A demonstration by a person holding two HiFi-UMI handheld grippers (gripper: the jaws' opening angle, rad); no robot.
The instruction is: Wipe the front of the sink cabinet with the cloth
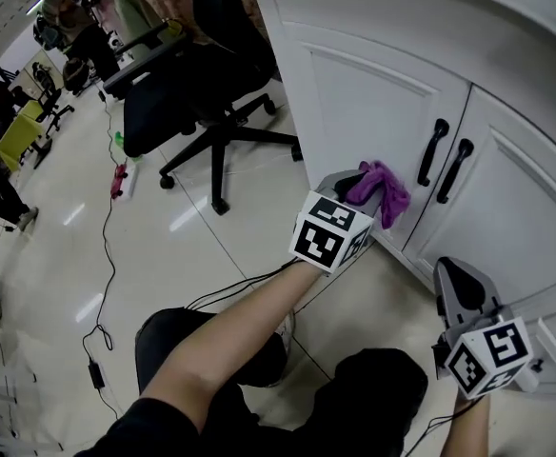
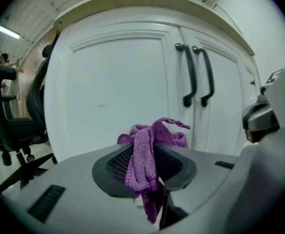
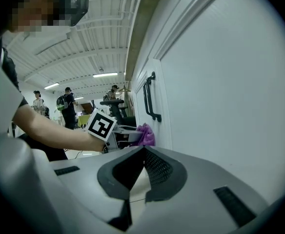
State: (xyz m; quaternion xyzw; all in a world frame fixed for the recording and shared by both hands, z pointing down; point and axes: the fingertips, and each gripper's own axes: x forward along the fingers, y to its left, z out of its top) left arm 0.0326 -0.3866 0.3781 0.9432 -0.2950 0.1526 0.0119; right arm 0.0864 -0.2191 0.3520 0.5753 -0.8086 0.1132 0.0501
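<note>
Head view: at frame centre we see the left gripper (image 1: 362, 196) clenched on the purple cloth (image 1: 388, 196), low on the cabinet's left door (image 1: 373, 93). The right gripper (image 1: 464, 288) hangs at lower right, farther from that door.

Left gripper view: the cloth is bunched between the jaws, with the door panel straight ahead (contact we cannot confirm).

Right gripper view: the jaws are closed on nothing, and the cloth sits by the door face, mid-left.

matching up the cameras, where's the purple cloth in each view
Head view: purple cloth, centre-right, below-left of the black door handles.
Left gripper view: lower centre, pinched in the jaws.
Right gripper view: small, centre, just below the handles.
Shared landmark: the black door handles, in all three.
</note>
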